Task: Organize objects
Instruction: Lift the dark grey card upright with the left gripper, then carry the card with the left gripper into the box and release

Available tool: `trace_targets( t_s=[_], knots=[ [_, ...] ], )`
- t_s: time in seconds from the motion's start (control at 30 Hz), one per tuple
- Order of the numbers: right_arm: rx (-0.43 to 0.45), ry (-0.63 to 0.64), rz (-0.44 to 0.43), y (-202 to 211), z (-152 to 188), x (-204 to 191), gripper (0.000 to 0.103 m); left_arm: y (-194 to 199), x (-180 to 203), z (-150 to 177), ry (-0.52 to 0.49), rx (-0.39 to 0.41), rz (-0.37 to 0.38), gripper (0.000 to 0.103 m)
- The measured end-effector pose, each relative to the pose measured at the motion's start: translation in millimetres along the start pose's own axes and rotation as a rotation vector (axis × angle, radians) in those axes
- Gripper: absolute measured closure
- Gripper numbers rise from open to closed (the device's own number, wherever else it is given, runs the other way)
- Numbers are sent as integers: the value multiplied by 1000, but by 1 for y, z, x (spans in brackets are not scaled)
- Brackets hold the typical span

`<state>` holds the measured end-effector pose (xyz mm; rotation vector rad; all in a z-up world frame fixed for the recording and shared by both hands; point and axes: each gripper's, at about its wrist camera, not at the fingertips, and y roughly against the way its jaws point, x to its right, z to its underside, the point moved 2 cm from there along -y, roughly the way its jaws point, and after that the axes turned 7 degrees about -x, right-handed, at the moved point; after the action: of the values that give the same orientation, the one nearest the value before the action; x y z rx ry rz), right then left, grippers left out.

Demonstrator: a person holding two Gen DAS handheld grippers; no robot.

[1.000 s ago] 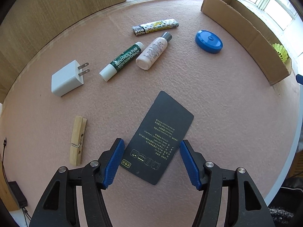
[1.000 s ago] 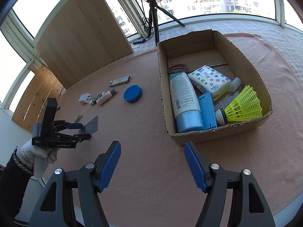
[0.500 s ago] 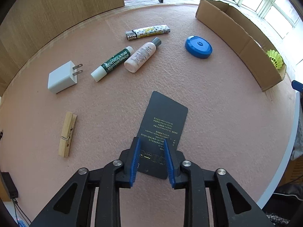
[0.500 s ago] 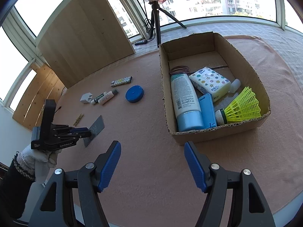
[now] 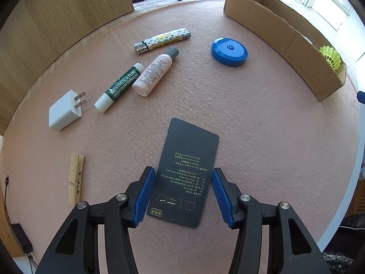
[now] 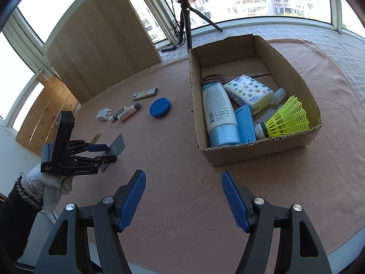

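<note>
The left gripper (image 5: 180, 196), jaws spread, straddles a black card (image 5: 186, 173) lying flat, well left of the box (image 6: 251, 155). The right gripper (image 6: 183, 199) waits spread and empty. Likely next: pinch the card's thin edges.

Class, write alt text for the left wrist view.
The left gripper, jaws open, straddles a flat black card on a pink felt table. Beyond lie a clothespin, charger plug, lip balm, small bottle, lighter, blue disc and cardboard box.

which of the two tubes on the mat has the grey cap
The pink bottle, lying right of the green Mentholatum stick, whose cap is white.
</note>
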<state>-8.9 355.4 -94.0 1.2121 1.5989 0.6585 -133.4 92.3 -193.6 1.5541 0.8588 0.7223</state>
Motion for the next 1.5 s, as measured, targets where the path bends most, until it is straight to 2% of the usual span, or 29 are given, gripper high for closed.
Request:
trace_targets(
  t_s=[0.2, 0.4, 0.57, 0.63, 0.87, 1.2, 1.5],
  knots=[
    [14, -10, 3, 7, 4, 2, 37, 7, 10, 5, 10, 9, 5, 48],
    [26, -4, 8, 13, 6, 2, 37, 42, 25, -6, 29, 94, 35, 48],
    [35, 16, 26, 17, 10, 0, 37, 69, 58, -30, -2, 168, 72, 48],
    [37, 21, 29, 19, 12, 1, 37, 68, 64, -52, -21, 187, 87, 48],
    [54, 18, 42, 29, 20, 12, 37, 77, 115, -100, -65, 235, 131, 48],
    [94, -6, 45, 42, 27, 33, 37, 68, 187, -151, -121, 245, 165, 48],
    [122, -18, 28, 46, 30, 48, 33, 59, 222, -170, -141, 238, 172, 48]
  ],
)
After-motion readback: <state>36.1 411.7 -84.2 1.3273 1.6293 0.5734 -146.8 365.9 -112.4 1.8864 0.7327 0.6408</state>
